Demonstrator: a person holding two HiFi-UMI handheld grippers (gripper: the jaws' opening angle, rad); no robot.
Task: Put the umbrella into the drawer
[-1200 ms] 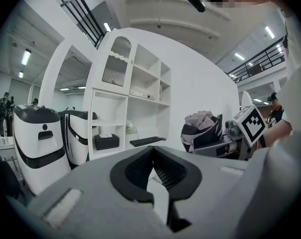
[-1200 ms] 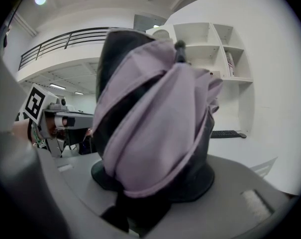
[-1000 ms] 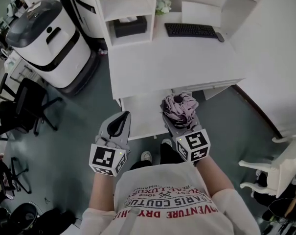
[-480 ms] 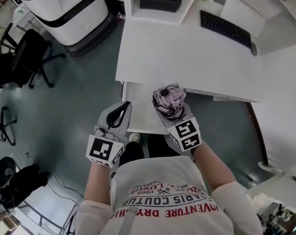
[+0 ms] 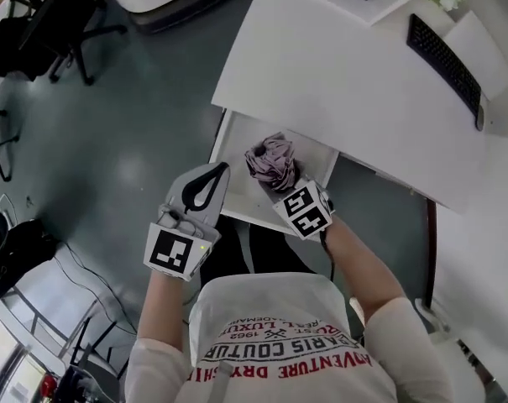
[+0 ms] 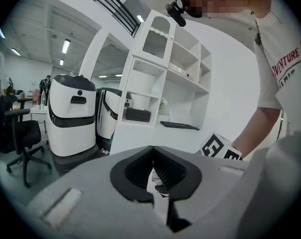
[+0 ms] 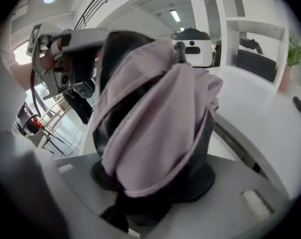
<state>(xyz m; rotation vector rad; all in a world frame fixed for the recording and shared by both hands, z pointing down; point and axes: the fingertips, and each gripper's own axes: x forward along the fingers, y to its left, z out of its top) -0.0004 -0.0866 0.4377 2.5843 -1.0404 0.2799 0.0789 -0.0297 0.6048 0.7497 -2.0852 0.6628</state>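
A grey-green floor (image 5: 128, 141) spreads beneath a white desk (image 5: 337, 82) with a black keyboard (image 5: 445, 65) near its far edge. Under the desk's near edge a white drawer (image 5: 234, 154) stands pulled out. Your right claw (image 5: 279, 187) is clamped on a folded mauve umbrella (image 5: 270, 162), its bunched fabric spilling over both jaws. The umbrella sits over the open drawer; whether it touches the drawer's bottom cannot be told. Your left claw (image 5: 219, 172) is just beside it, at the drawer's front left corner, jaws pressed together with nothing between them.
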